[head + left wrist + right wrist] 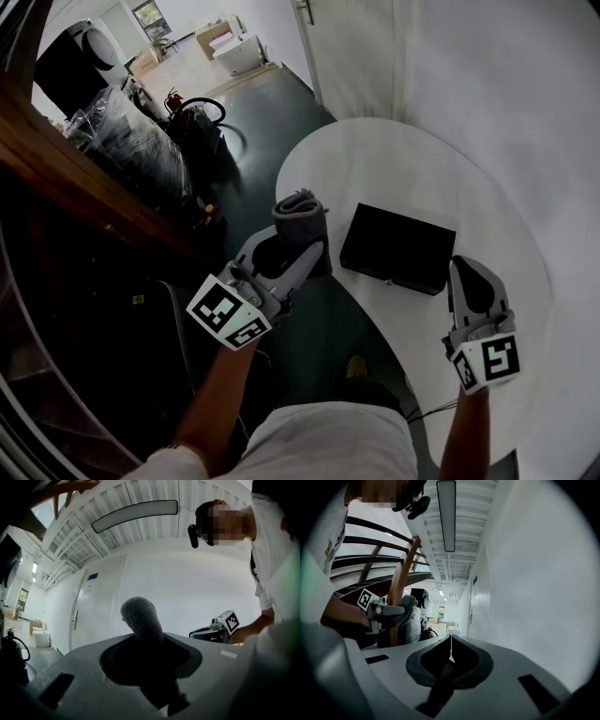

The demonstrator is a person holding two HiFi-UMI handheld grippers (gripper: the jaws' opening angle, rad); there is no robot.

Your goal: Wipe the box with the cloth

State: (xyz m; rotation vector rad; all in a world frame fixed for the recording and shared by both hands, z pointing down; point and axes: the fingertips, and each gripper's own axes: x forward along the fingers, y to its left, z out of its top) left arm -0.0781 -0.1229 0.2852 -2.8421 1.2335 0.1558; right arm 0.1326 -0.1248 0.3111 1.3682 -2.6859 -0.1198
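Far left, a wooden handrail (66,155) ran diagonally, with a plastic-wrapped bundle (131,141) and a red fire extinguisher (172,97) on the dark green floor (272,112) behind it. The left gripper (306,246), with its marker cube (229,314) nearest the person, was held at the left edge of the white round table (375,159). Its fingers were clamped on the grey cloth (300,214). In the left gripper view the rolled end of the cloth stuck up and out from between the jaws. The cloth was just left of the box and not touching it; couldn't tell if it touched the table. The black box (398,247) lay flat and closed on the near part of the table, between the two grippers and nearer the right one. The right gripper (462,266) was just right of the box's near right corner, over the table, apart from the box. Its fingers were together with nothing between them; the right gripper view showed only a thin line of light at the jaw seam. That view also caught the left gripper with the cloth across from it, in front of the handrail, and a long ceiling light (446,513) above. A white wall (487,84) and a door (347,47) stood behind the table.
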